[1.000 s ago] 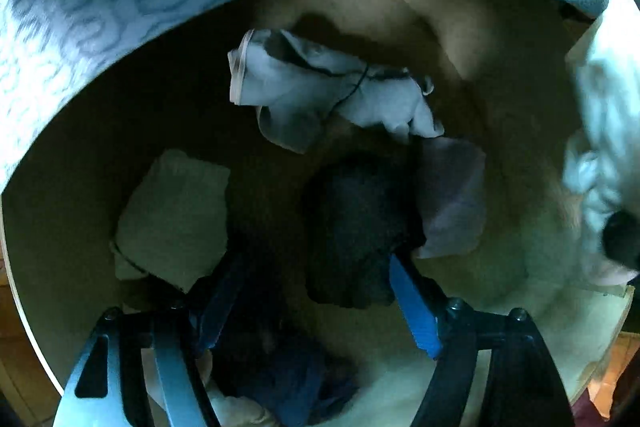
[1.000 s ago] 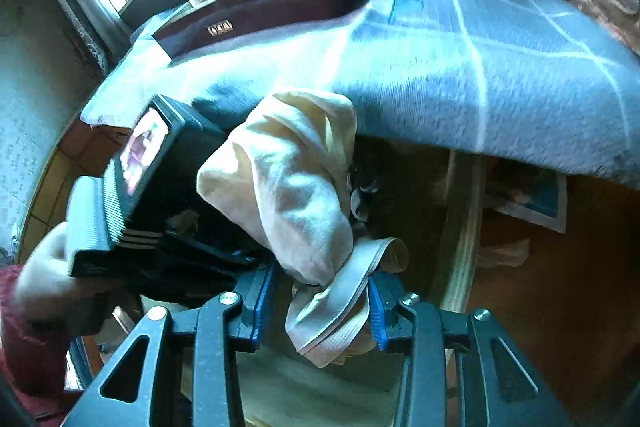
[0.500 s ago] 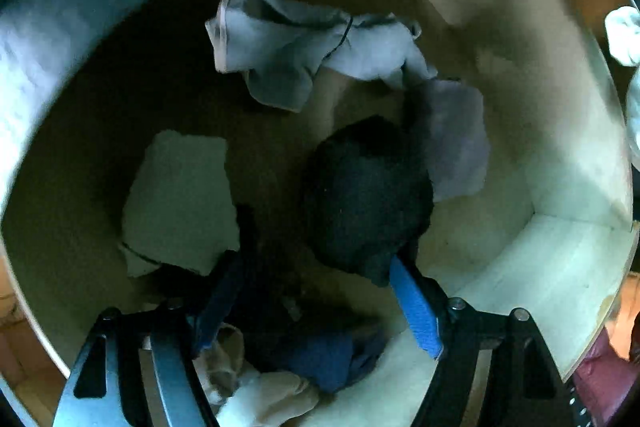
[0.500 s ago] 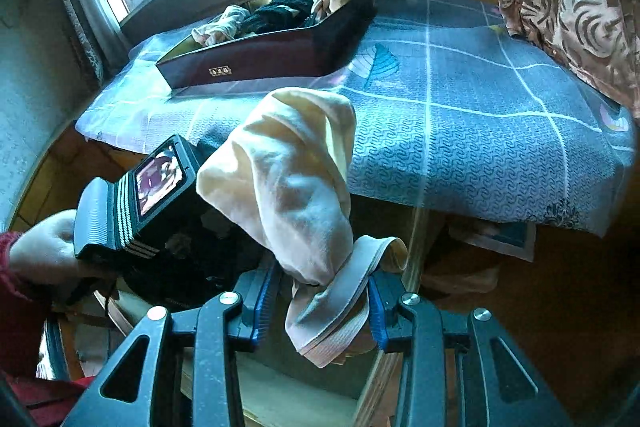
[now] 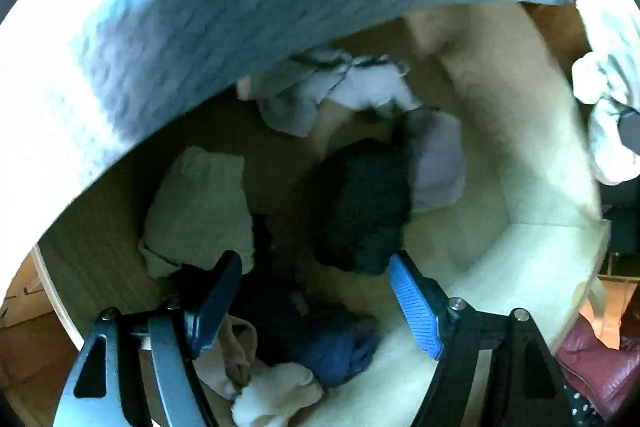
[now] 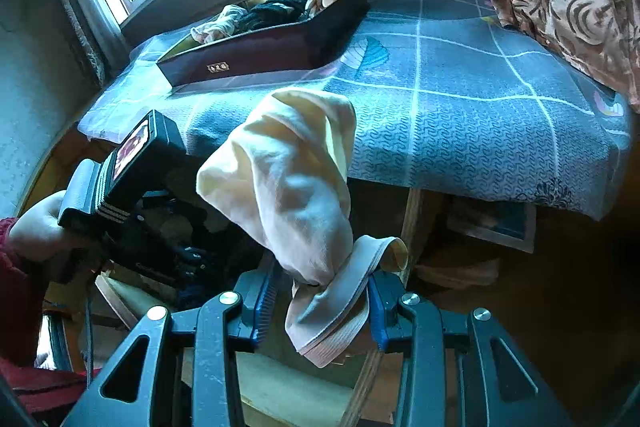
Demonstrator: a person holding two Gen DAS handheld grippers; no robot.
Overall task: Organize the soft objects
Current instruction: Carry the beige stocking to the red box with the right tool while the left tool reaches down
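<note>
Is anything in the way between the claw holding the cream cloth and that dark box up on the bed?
Nothing visible is. The right gripper holds the cream cloth up in the air, and only open blue bedspread lies between it and the dark box. The box already holds some clothes, though.

The cream knitted cloth garment (image 6: 296, 187) looks soft and matt, with a ribbed grey-pink waistband. The blue bedspread (image 6: 460, 123) is a woven cloth with a raised wavy texture. The pale wooden drawer (image 5: 532, 251) has smooth, matt walls. The right gripper (image 6: 320, 303) is matt black plastic with ridged blue pads and shiny metal screws. The dark maroon box (image 6: 256, 55) has a faintly glossy side.
</note>
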